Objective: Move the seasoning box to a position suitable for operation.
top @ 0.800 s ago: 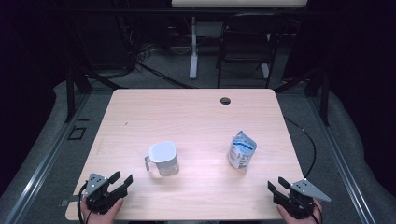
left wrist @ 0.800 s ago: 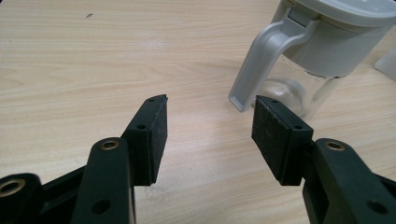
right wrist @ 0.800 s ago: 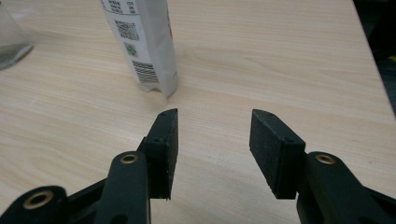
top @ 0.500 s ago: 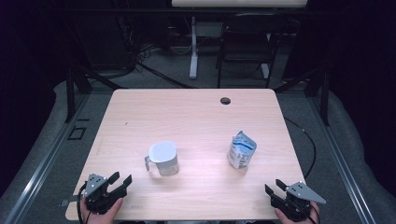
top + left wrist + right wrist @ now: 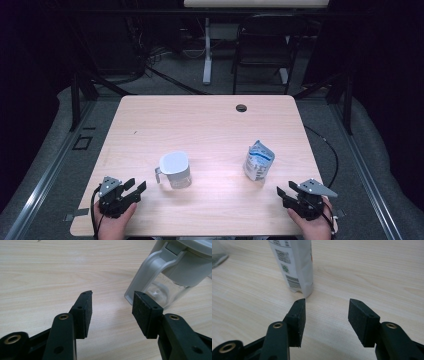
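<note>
The jug (image 5: 174,170) stands mid-table and the pouch (image 5: 258,160) upright to its right, both where they stood a moment ago; only our right gripper (image 5: 289,195) has crept back, so nothing is grasped yet. Our left gripper (image 5: 134,187) sits spread beside the jug's handle (image 5: 150,275), the right spread and empty near the pouch.

Looks like a lab or recording studio, not a home. I'm at a bare light-wood table (image 5: 210,125) with a cable grommet hole (image 5: 241,108) at its far edge, standing on grey carpet (image 5: 360,165). Black curtains (image 5: 30,75) close off the left and right. Metal floor rails (image 5: 45,175) run along both sides. Far behind: a black chair (image 5: 262,45), a white desk leg (image 5: 207,50), loose cables on the floor (image 5: 160,55).
</note>
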Tool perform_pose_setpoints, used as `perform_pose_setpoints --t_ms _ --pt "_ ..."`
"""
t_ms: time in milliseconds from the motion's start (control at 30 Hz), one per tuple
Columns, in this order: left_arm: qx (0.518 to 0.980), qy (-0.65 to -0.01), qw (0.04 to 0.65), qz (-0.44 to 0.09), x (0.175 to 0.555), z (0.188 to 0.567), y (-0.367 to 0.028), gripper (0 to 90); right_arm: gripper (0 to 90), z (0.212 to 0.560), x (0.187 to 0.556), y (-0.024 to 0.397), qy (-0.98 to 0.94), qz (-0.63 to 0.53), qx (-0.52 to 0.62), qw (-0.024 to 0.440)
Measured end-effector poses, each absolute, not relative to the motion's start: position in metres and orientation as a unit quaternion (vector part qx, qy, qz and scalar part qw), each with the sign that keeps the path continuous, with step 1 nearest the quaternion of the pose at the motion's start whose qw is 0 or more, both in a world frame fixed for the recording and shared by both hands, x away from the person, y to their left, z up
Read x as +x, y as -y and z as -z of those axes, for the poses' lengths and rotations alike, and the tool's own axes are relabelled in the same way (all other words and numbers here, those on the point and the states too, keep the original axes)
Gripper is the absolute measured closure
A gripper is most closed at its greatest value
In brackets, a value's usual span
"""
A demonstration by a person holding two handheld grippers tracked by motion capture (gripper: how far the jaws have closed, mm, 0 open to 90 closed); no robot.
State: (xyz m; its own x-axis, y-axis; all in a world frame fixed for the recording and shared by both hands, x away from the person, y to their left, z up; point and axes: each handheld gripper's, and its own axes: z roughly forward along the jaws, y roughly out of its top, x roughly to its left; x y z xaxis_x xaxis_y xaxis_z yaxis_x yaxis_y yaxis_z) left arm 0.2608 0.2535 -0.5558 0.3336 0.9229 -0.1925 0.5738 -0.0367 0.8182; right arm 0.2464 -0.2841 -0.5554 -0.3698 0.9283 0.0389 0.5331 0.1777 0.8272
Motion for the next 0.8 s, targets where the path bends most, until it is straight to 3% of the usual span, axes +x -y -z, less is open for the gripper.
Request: perform_pose_setpoints --t_ms 200,800 --pt "0.701 -0.532 0.43 -0.201 0.267 0.554 -0.245 50.0 47.8 0.553 0.261 0.275 -0.728 -0.403 0.493 0.254" --pt "0.706 -0.522 0.43 -0.21 0.275 0.547 -0.228 51.8 48.2 0.56 0.251 0.26 -0.745 -0.401 0.465 0.259"
